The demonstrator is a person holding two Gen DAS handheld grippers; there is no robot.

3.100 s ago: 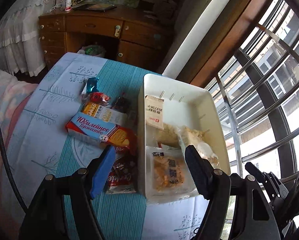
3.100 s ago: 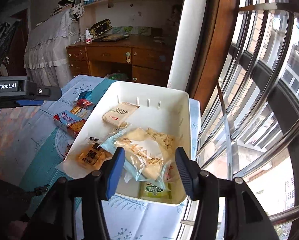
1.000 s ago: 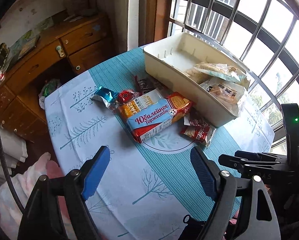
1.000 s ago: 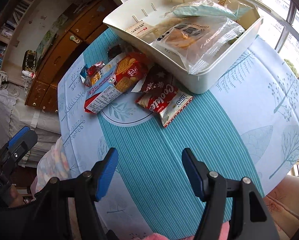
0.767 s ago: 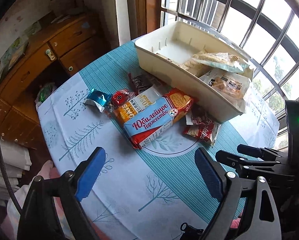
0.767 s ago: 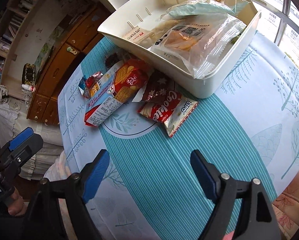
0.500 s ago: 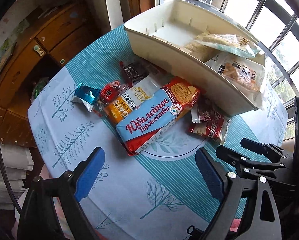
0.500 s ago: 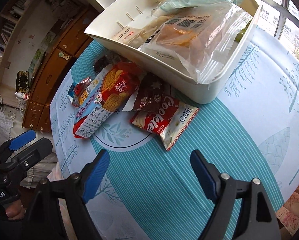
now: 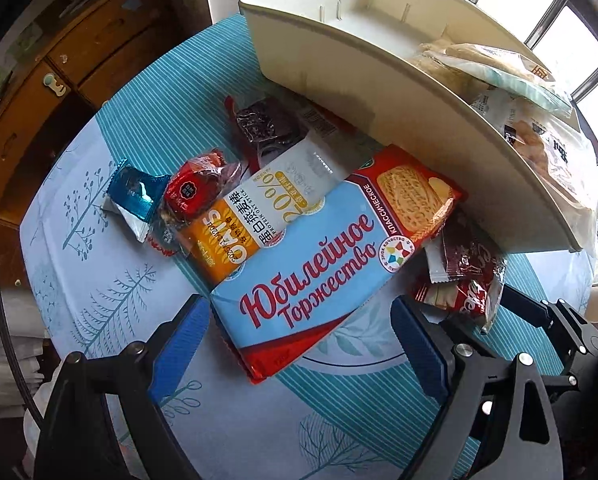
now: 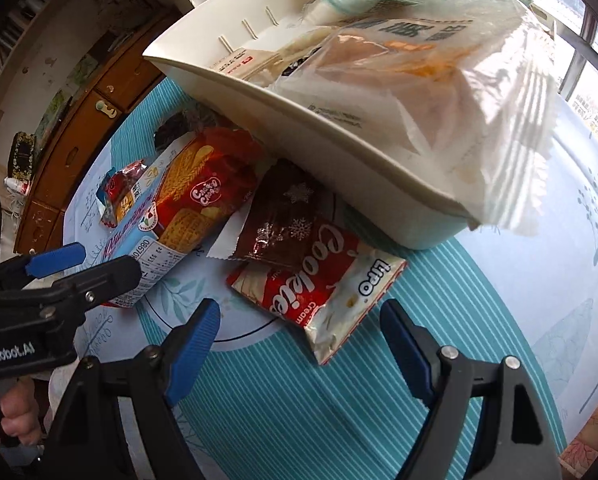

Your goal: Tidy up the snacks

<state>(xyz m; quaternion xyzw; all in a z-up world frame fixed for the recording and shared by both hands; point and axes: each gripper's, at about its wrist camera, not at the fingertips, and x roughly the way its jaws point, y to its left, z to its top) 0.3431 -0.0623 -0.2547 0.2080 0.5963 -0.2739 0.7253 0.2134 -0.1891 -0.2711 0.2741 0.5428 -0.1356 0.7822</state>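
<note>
Several snack packets (image 9: 235, 224) beside bin (image 9: 379, 80)

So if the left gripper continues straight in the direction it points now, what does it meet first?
Most likely the blue and red biscuit pack: its near end lies between the open fingers of the left gripper. Depth is unclear, so touch cannot be told.
</note>
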